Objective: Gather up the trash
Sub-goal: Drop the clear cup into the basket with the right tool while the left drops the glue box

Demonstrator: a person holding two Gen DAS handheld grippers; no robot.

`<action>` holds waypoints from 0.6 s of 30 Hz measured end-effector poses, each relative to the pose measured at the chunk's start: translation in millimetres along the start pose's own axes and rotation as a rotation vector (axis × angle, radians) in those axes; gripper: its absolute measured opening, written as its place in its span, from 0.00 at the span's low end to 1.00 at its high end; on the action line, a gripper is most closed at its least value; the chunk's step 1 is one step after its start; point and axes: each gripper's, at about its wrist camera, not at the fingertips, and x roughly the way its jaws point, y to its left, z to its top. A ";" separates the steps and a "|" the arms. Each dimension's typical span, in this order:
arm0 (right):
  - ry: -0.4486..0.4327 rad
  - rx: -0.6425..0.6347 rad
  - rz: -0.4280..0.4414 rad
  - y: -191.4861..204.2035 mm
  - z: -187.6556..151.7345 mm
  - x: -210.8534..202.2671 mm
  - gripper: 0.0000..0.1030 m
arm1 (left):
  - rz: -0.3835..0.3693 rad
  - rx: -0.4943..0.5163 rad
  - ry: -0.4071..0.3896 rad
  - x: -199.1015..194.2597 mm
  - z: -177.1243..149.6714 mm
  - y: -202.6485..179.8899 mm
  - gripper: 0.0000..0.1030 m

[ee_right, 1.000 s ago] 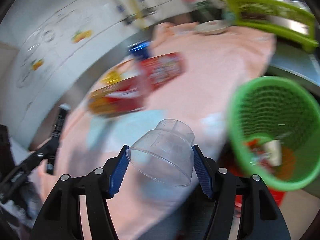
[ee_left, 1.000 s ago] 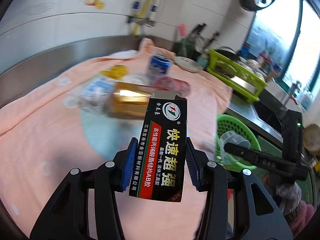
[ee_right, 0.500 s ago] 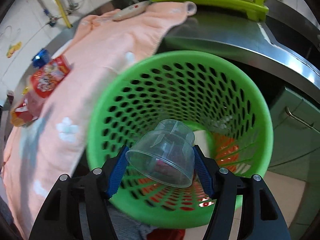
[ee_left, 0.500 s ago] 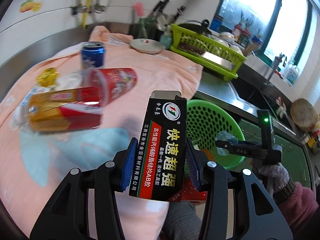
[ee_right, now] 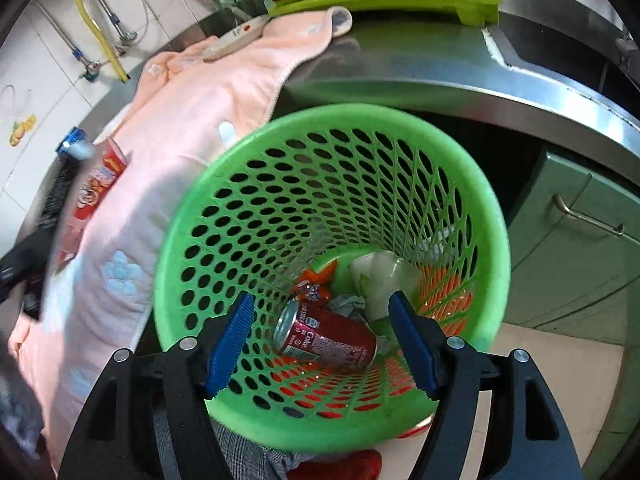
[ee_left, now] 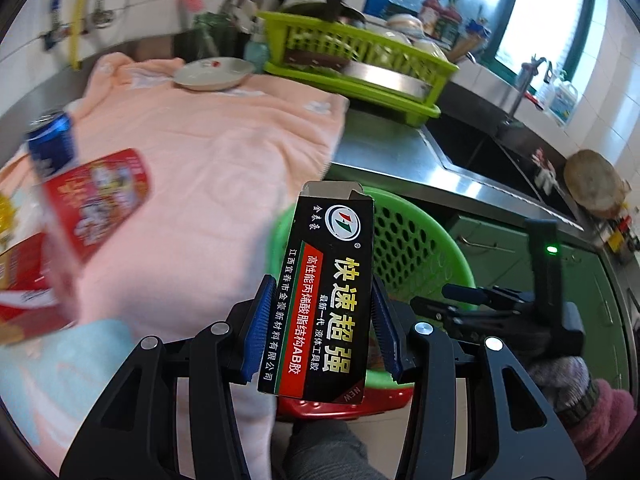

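My left gripper (ee_left: 320,312) is shut on a black glue box (ee_left: 328,280) with Chinese lettering, held upright just in front of the green mesh basket (ee_left: 420,248). My right gripper (ee_right: 320,320) hangs over the basket's mouth (ee_right: 492,208); its jaws are opening and nothing is between them. A clear plastic cup (ee_right: 384,284) lies at the bottom of the basket beside a red Coke can (ee_right: 328,340) and a crumpled wrapper (ee_right: 316,286). In the left wrist view the right gripper (ee_left: 460,300) shows above the basket's right side.
A pink towel (ee_left: 200,152) covers the steel counter and carries a red snack tube (ee_left: 96,200), a blue can (ee_left: 52,140) and a white plate (ee_left: 214,74). A lime dish rack (ee_left: 360,60) and a sink (ee_left: 480,152) lie beyond. Green cabinet doors (ee_right: 580,240) stand behind the basket.
The right gripper swung from the towel to above the basket and let go of the clear cup, which now lies inside. The left gripper carried the box toward the basket.
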 end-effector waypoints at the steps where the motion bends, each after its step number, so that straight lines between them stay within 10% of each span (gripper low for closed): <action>1: -0.010 -0.005 -0.002 0.6 -1.1 -4.5 0.66 | -0.001 0.006 0.011 6.8 1.9 -3.3 0.45; 18: -0.105 0.034 0.034 -23.6 -28.3 -51.2 0.69 | 0.039 0.083 0.203 118.2 4.6 -35.9 0.46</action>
